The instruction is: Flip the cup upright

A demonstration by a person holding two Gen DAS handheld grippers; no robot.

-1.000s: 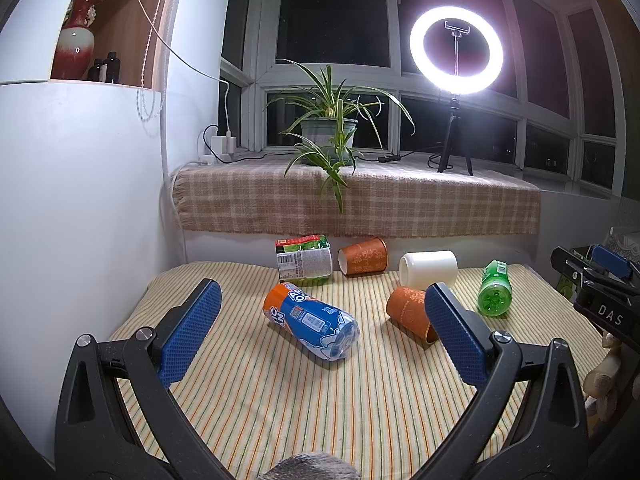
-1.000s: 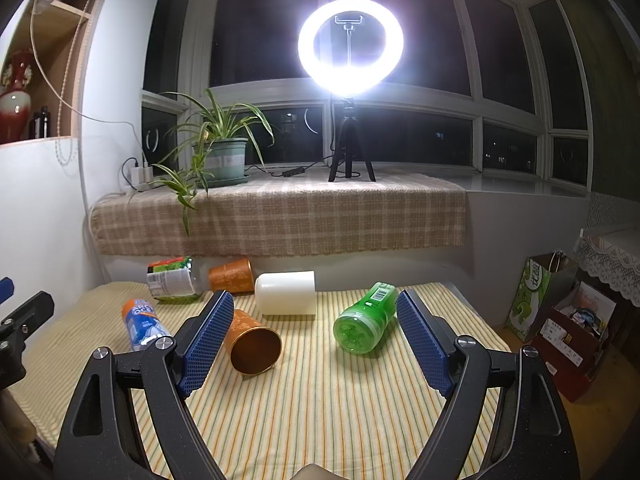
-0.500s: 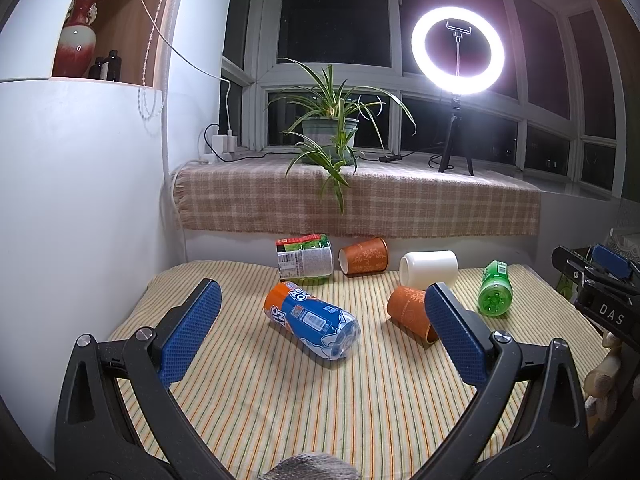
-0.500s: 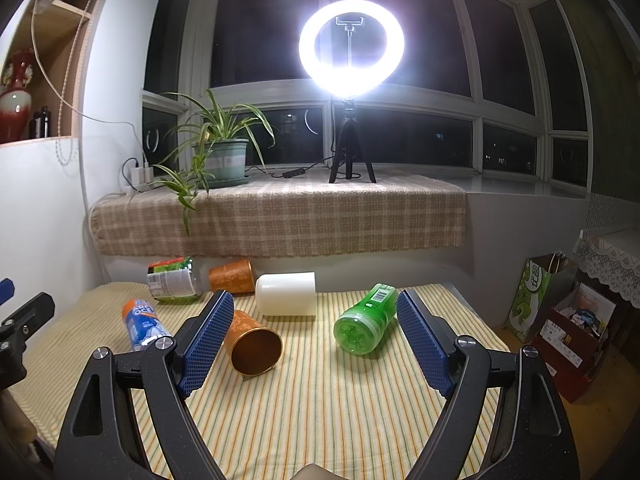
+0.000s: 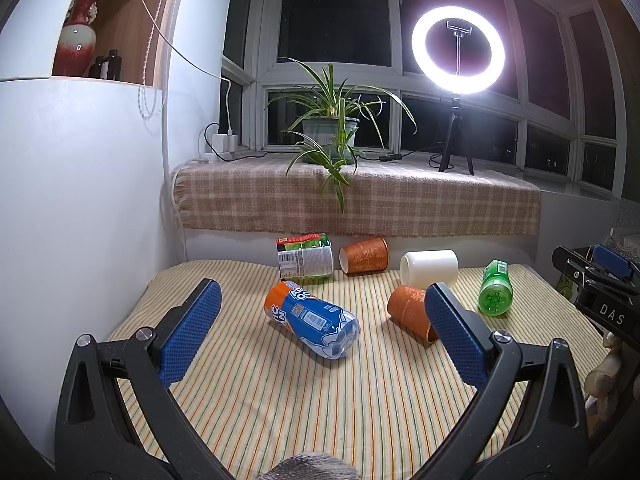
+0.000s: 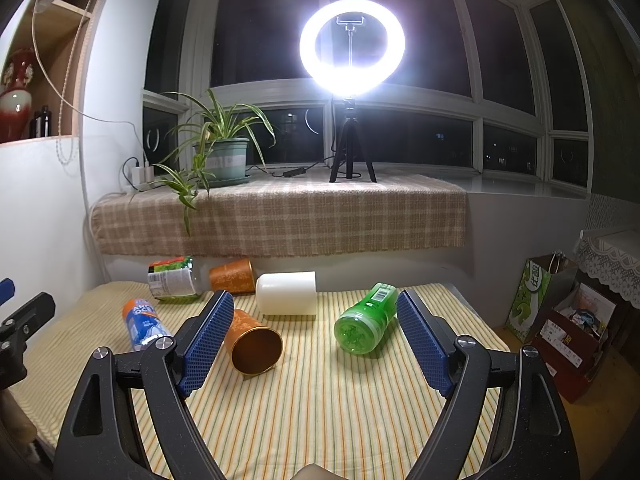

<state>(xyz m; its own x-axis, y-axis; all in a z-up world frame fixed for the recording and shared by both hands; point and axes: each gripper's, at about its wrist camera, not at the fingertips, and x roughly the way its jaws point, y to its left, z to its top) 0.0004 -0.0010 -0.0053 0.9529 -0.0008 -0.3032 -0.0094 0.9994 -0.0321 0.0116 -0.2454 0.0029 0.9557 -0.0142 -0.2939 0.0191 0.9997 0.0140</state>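
Three cups lie on their sides on the striped table (image 5: 280, 400): a near orange cup (image 5: 408, 310) (image 6: 252, 344), a far orange cup (image 5: 364, 257) (image 6: 232, 276) by the back wall, and a white cup (image 5: 430, 269) (image 6: 286, 293). My left gripper (image 5: 322, 320) is open and empty, above the table's near left part, with the near orange cup just inside its right finger. My right gripper (image 6: 316, 324) is open and empty; the near orange cup's mouth faces it beside its left finger. The right gripper also shows at the right edge of the left wrist view (image 5: 600, 280).
A blue and orange bottle (image 5: 314, 322) (image 6: 142, 324), a green bottle (image 5: 496, 288) (image 6: 366, 322) and a green-labelled bottle (image 5: 306, 260) (image 6: 172, 276) also lie on the table. A cloth-covered sill with a plant (image 5: 332, 136) and ring light (image 6: 352, 48) stands behind. A white wall is at left, bags (image 6: 560, 312) on the floor at right.
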